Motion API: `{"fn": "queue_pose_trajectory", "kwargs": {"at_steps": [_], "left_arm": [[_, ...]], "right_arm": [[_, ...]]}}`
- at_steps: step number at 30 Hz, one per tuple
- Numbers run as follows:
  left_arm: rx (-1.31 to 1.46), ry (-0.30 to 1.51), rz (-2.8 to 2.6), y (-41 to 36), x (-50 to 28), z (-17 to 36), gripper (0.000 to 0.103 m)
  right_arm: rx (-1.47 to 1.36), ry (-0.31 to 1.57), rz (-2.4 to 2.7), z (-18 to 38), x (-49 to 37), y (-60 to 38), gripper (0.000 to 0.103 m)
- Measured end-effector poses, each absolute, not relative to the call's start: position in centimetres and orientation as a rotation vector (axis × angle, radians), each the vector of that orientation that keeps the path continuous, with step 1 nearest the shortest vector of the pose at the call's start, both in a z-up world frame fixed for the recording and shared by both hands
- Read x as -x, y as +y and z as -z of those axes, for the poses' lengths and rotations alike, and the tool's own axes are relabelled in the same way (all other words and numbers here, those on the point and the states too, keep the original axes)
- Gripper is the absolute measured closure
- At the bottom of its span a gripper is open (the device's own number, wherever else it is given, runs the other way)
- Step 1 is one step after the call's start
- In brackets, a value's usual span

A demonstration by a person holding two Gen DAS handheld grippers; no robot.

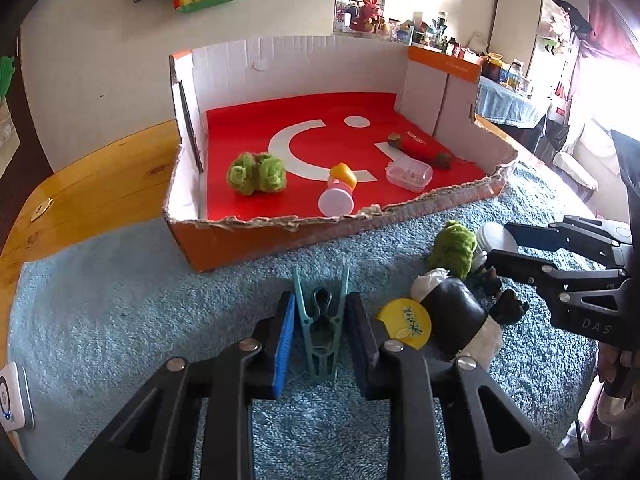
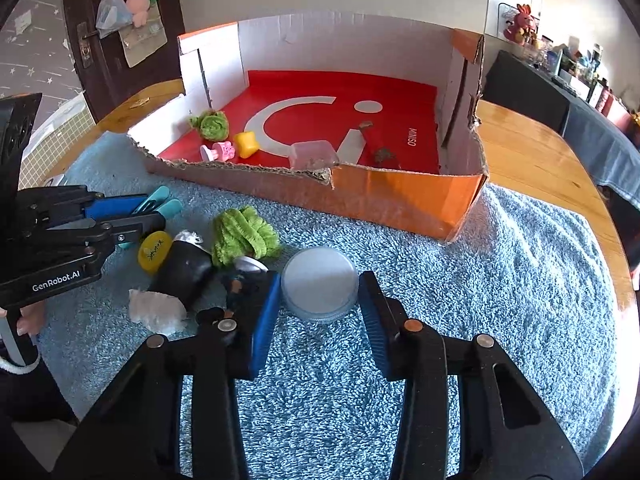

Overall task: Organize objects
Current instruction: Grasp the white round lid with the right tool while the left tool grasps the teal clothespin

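Note:
A teal clothespin (image 1: 320, 320) lies on the blue towel (image 1: 120, 320), and my left gripper (image 1: 320, 300) is shut on it, a pad against each side. A round white jar (image 2: 320, 280) stands on the towel between the pads of my right gripper (image 2: 320, 278), which is shut on it. In the left wrist view the right gripper (image 1: 496, 246) reaches in from the right around the jar (image 1: 496, 236). In the right wrist view the left gripper (image 2: 160, 216) comes in from the left with the clothespin (image 2: 160, 198).
Between the grippers lie a green fuzzy bundle (image 1: 454, 250), a yellow cap (image 1: 406, 322), a black-and-white plush (image 1: 452, 312) and a small dark figure (image 1: 508, 306). Behind stands an orange cardboard box (image 1: 240, 236) holding another green bundle (image 1: 256, 172), a pink-and-yellow toy (image 1: 338, 192) and a clear case (image 1: 408, 174).

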State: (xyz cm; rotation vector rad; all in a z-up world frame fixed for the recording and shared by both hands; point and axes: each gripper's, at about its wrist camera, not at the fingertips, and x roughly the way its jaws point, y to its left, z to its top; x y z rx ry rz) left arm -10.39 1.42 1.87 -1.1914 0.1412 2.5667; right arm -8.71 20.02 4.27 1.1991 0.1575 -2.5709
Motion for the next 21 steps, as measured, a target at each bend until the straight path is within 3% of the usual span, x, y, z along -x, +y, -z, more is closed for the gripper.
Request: {"fn": "queue_pose_trajectory", "kwargs": {"at_steps": [21], "left_arm": [[1.111,0.106,-2.581,1.0,8.8,-4.2,0.077]], "right_arm": [[-1.118,0.148,2.587,-6.5,7.3,19.9,0.065]]}}
